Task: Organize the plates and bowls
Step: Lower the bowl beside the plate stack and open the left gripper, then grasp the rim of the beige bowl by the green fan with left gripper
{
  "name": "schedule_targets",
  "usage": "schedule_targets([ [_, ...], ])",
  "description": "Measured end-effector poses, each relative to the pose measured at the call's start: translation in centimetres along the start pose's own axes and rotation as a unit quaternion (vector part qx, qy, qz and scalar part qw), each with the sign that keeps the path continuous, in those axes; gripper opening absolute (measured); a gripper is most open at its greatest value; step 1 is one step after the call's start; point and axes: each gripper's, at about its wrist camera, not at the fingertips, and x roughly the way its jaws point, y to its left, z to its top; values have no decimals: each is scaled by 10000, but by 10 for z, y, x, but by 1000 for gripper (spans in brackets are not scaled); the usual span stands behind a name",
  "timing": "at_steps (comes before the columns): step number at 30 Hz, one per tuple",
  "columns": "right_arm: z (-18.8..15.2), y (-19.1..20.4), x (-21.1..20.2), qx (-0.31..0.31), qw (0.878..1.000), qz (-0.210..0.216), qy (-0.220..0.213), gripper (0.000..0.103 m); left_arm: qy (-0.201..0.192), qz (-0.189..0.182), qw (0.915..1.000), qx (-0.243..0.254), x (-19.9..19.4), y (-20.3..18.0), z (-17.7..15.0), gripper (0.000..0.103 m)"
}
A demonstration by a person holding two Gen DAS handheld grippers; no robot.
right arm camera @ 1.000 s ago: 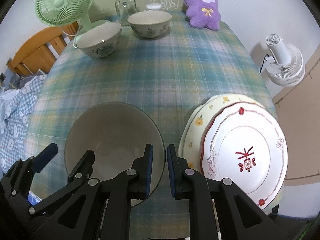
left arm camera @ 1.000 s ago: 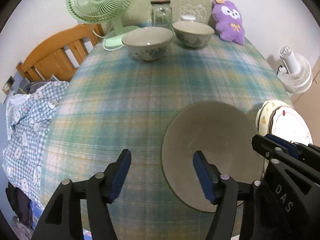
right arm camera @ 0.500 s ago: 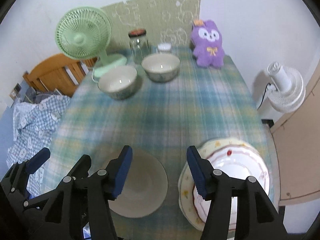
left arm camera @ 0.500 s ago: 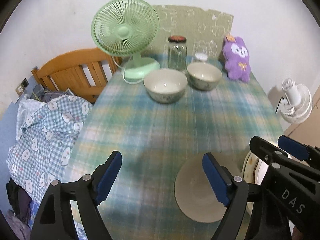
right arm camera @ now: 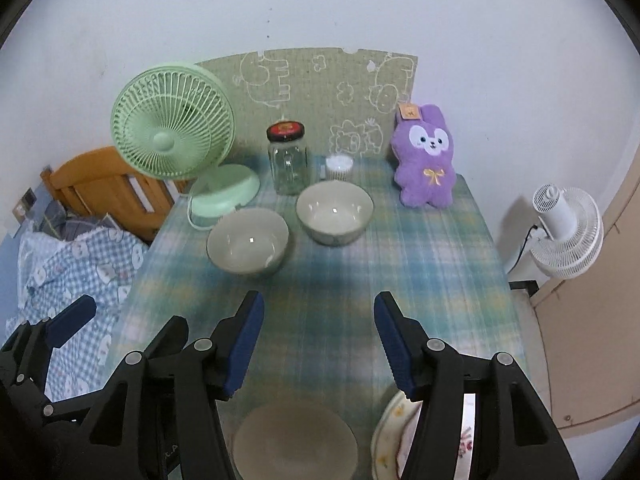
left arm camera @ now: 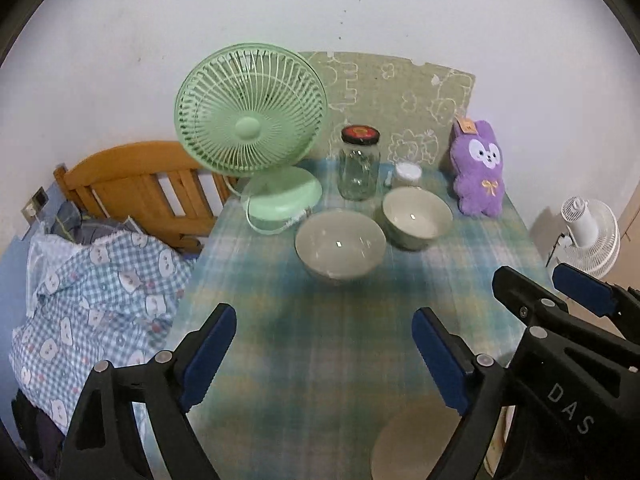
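Note:
Two pale bowls stand at the far end of the plaid table: the left bowl (left arm camera: pixel 340 245) (right arm camera: pixel 248 240) and the right bowl (left arm camera: pixel 416 216) (right arm camera: pixel 334 212). A beige bowl (right arm camera: pixel 295 438) (left arm camera: pixel 412 440) sits at the near edge, below both grippers. Stacked plates (right arm camera: pixel 390 440) lie to its right, partly hidden by my right gripper's finger. My left gripper (left arm camera: pixel 324 356) is open and empty. My right gripper (right arm camera: pixel 319 342) is open and empty, above the near edge.
A green fan (left arm camera: pixel 250 110), a glass jar (left arm camera: pixel 359 168), a small white container (right arm camera: pixel 339 166) and a purple plush rabbit (right arm camera: pixel 426 156) stand at the table's far end. A wooden bed frame (left arm camera: pixel 132 184) with checked bedding is left. A white floor fan (right arm camera: pixel 566 232) stands right.
Both grippers have pulled up and back from the near beige bowl and plates. My right gripper opened from shut to wide. More of the far table and wall shows now.

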Motion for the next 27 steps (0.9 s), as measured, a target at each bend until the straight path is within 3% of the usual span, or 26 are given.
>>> schedule_targets([
  [8, 36, 18, 34, 51, 9998, -187, -64, 61, -100, -115, 9998, 94, 36, 15, 35, 91],
  [20, 58, 29, 121, 261, 9989, -332, 180, 61, 83, -234, 9994, 232, 121, 31, 62, 91],
  [27, 56, 32, 177, 435, 9973, -316, 494, 61, 336, -247, 9987, 287, 173, 33, 61, 81],
])
